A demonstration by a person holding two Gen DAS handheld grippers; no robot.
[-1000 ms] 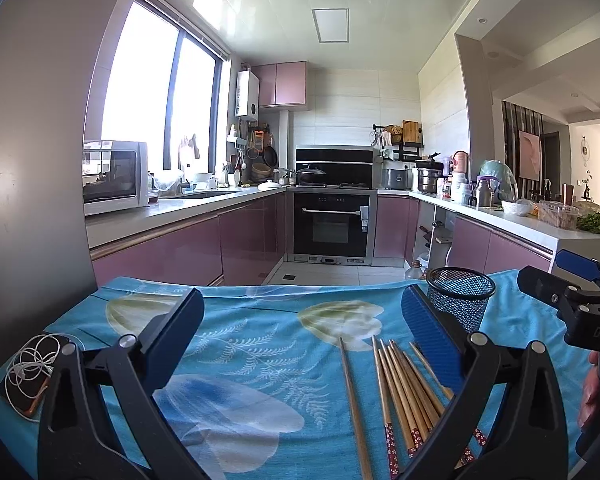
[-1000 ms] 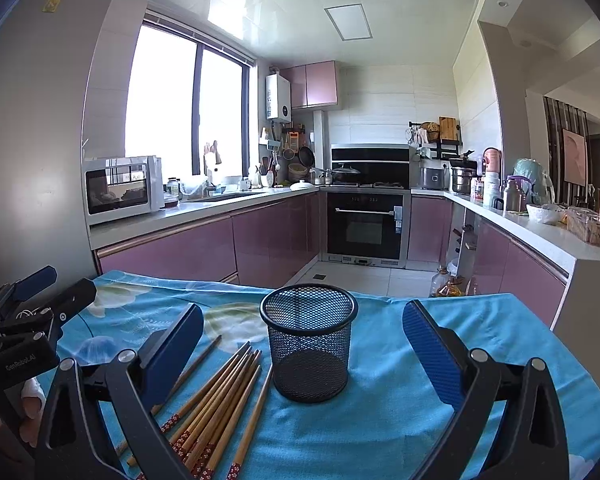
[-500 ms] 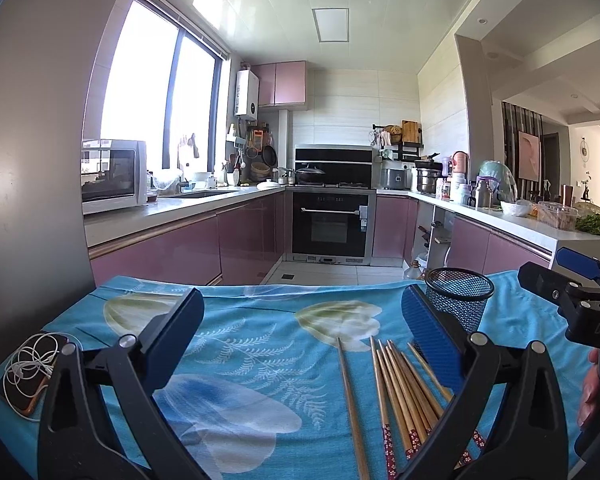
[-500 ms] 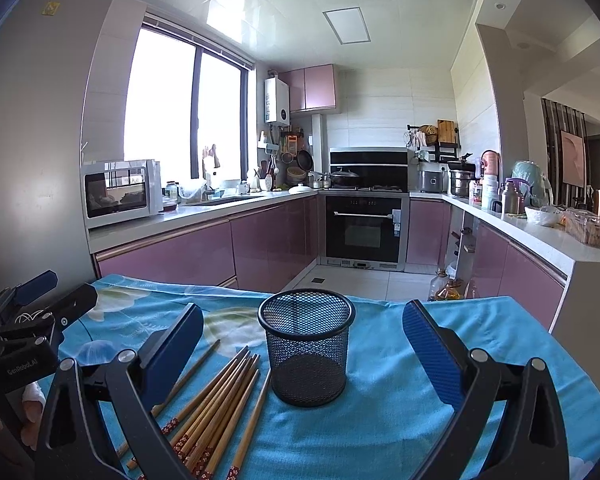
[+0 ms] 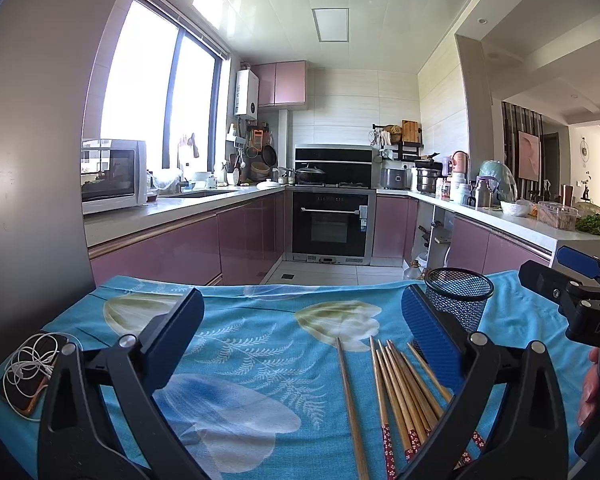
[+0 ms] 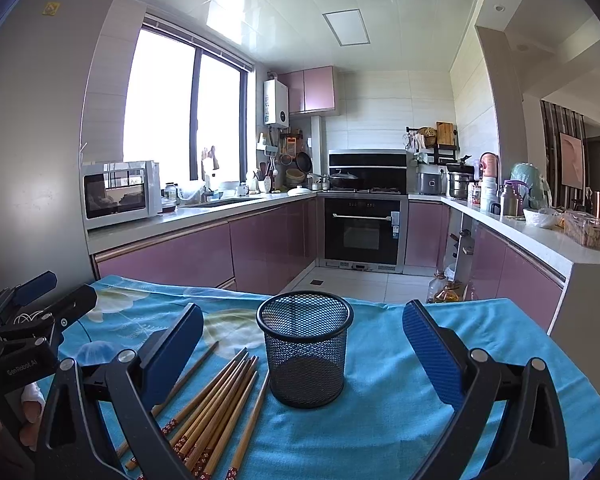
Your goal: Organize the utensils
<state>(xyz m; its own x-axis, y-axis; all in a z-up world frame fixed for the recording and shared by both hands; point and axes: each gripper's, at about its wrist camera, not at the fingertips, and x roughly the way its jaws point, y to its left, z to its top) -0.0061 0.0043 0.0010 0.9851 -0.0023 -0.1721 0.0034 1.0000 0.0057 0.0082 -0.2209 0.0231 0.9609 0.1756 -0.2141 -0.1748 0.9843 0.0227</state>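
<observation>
Several wooden chopsticks [image 5: 400, 392] with red patterned ends lie side by side on the blue floral tablecloth [image 5: 252, 344]. An empty black mesh cup [image 6: 305, 354] stands upright just right of the chopsticks [image 6: 216, 404]. My left gripper [image 5: 300, 320] hovers open above the cloth, its right finger over the bundle, the mesh cup [image 5: 460, 300] behind that finger. My right gripper [image 6: 302, 336] is open, low over the table, with the cup between its fingers' lines and the chopsticks by its left finger. Each gripper shows at the edge of the other's view, held by a hand.
A phone with tangled white earphones [image 5: 30, 368] lies at the table's left edge. Beyond the table's far edge is the kitchen floor [image 6: 352, 284], with pink cabinets, an oven and crowded counters around it. A refrigerator wall rises on the left.
Both views shift only slightly; the left gripper drifted a little, so the chopsticks and cup sit marginally differently in frame. Both grippers stay open and nothing on the table moved.
</observation>
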